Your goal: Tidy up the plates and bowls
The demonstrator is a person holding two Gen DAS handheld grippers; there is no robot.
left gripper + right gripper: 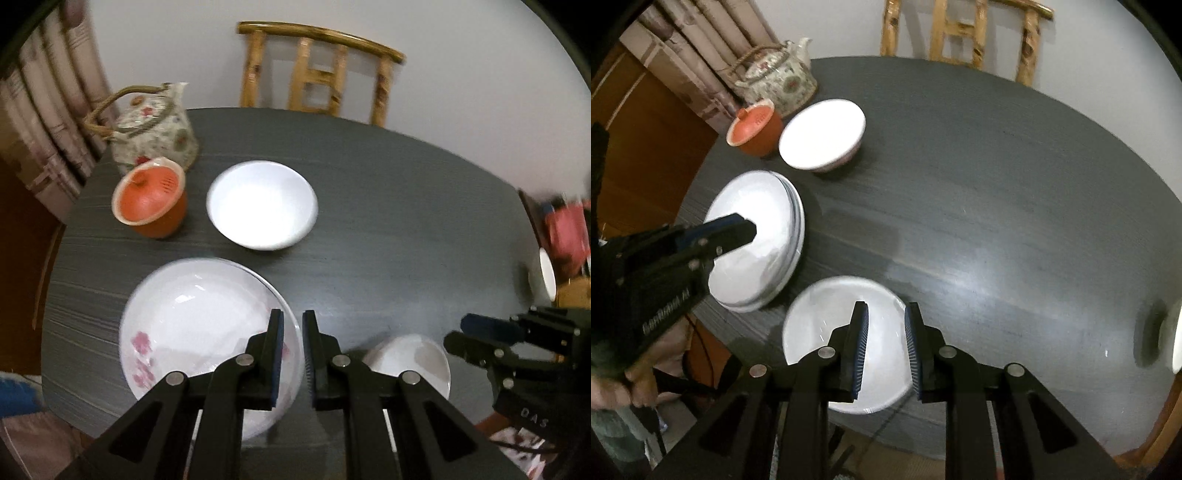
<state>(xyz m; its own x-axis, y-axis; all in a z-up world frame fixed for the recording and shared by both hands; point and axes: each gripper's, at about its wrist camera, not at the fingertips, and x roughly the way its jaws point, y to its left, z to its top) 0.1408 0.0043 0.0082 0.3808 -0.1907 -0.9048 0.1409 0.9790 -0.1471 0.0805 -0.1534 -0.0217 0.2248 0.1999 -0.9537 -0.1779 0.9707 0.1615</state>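
Two stacked plates (757,240), pink flowers on top, lie near a white bowl (262,205); left gripper (292,332) and right gripper (886,321) hover slightly parted, empty.

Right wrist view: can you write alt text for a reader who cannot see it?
The right gripper, jaws apart and empty, hovers over a white plate at the near edge of a dark round table. To its left the left gripper is above a stack of plates; beyond sit a white bowl, an orange lidded cup and a floral teapot.

Both wrist views look steeply down, close above the shared table (388,221).
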